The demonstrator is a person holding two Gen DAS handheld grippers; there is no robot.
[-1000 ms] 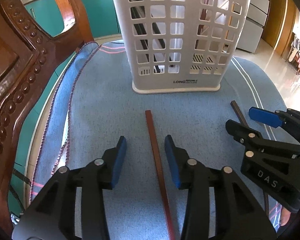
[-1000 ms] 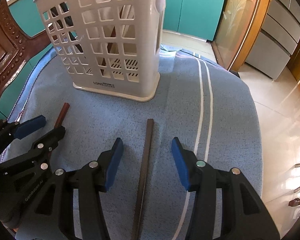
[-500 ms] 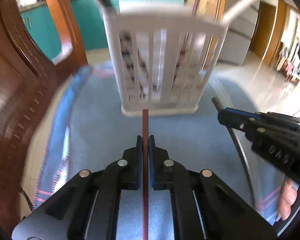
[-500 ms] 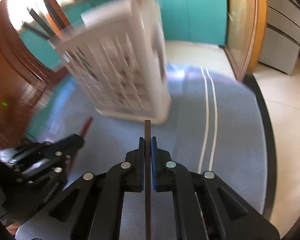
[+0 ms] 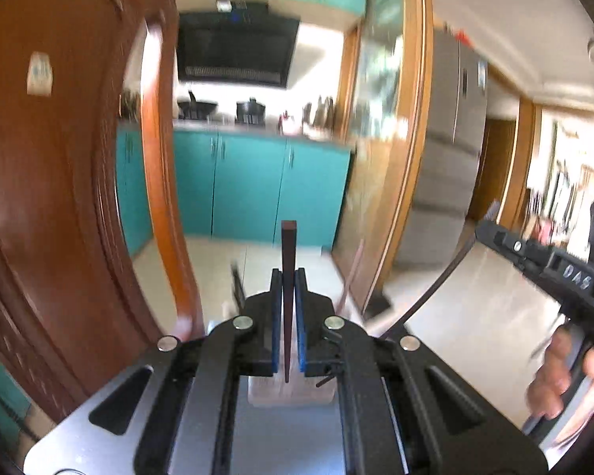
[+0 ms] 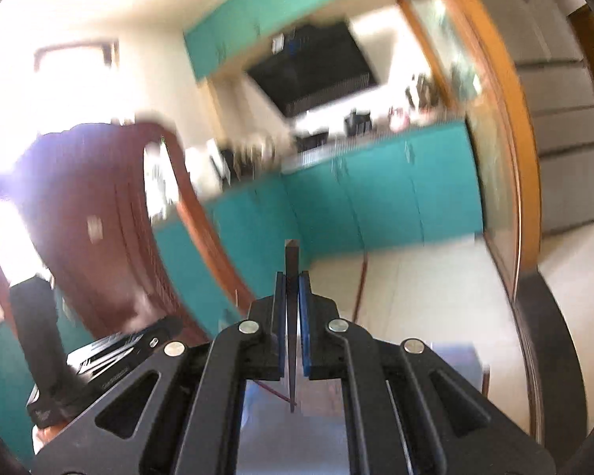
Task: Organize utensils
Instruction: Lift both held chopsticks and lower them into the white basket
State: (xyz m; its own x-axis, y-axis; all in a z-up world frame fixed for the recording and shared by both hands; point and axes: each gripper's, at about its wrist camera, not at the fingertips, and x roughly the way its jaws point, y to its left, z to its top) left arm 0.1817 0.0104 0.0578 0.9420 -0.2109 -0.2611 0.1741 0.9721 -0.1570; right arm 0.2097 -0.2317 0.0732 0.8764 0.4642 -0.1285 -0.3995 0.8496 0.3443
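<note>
Each gripper's jaws are clamped on a chopstick: the left gripper (image 5: 286,324) holds a reddish-brown chopstick (image 5: 288,253), the right gripper (image 6: 293,320) a dark chopstick (image 6: 292,261). Both sticks poke out ahead of the jaws and trail behind. They look light, stiff and smooth, so a grip nearer the middle should stop them pivoting.

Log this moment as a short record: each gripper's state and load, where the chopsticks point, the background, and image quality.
left gripper: shut on reddish-brown chopstick, held between the blue pads
right gripper: shut on dark chopstick, held between the blue pads
chopstick direction: each runs straight ahead along its gripper's fingers, tip past the pads
background: teal cabinets, dark range hood, carved wooden chair back
other gripper in view: right one at the right edge of the left wrist view, with a hand on its grip
image quality: motion blur in both views
</note>
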